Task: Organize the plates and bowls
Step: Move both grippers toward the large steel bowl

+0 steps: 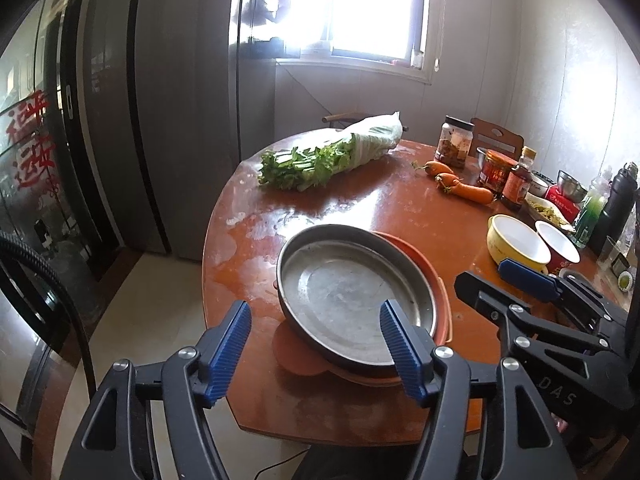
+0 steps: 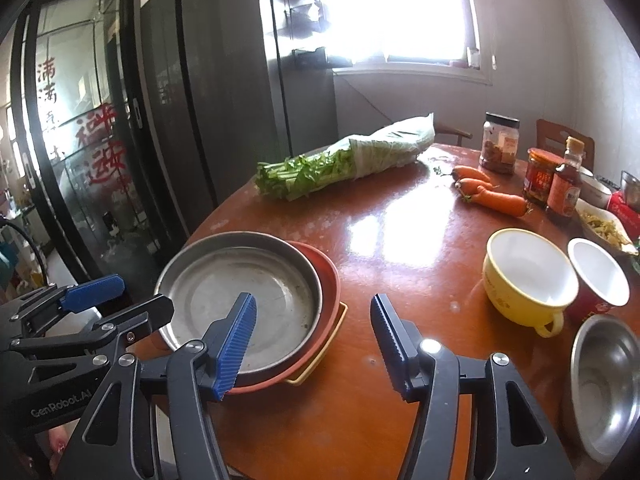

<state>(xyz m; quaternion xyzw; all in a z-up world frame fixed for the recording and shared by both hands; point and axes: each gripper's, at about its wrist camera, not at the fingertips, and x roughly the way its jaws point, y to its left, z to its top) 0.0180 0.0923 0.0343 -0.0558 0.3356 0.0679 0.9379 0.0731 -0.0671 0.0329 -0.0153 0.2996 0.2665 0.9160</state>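
Observation:
A steel plate [image 1: 348, 288] lies on an orange-red plate [image 1: 432, 280] near the table's front left edge; the stack also shows in the right wrist view [image 2: 248, 284]. My left gripper [image 1: 316, 344] is open and empty just above the stack's near rim. My right gripper [image 2: 314, 340] is open and empty over the table to the right of the stack. A yellow bowl [image 2: 528, 276], a red bowl with white inside [image 2: 598, 276] and a steel bowl [image 2: 608, 380] stand on the right.
On the brown round table [image 2: 400, 248] lie bagged greens [image 2: 344, 160], carrots [image 2: 492, 194], jars and a sauce bottle [image 2: 564, 184] at the back right. A dark fridge [image 2: 224, 80] and glass door stand left. Chairs stand behind the table.

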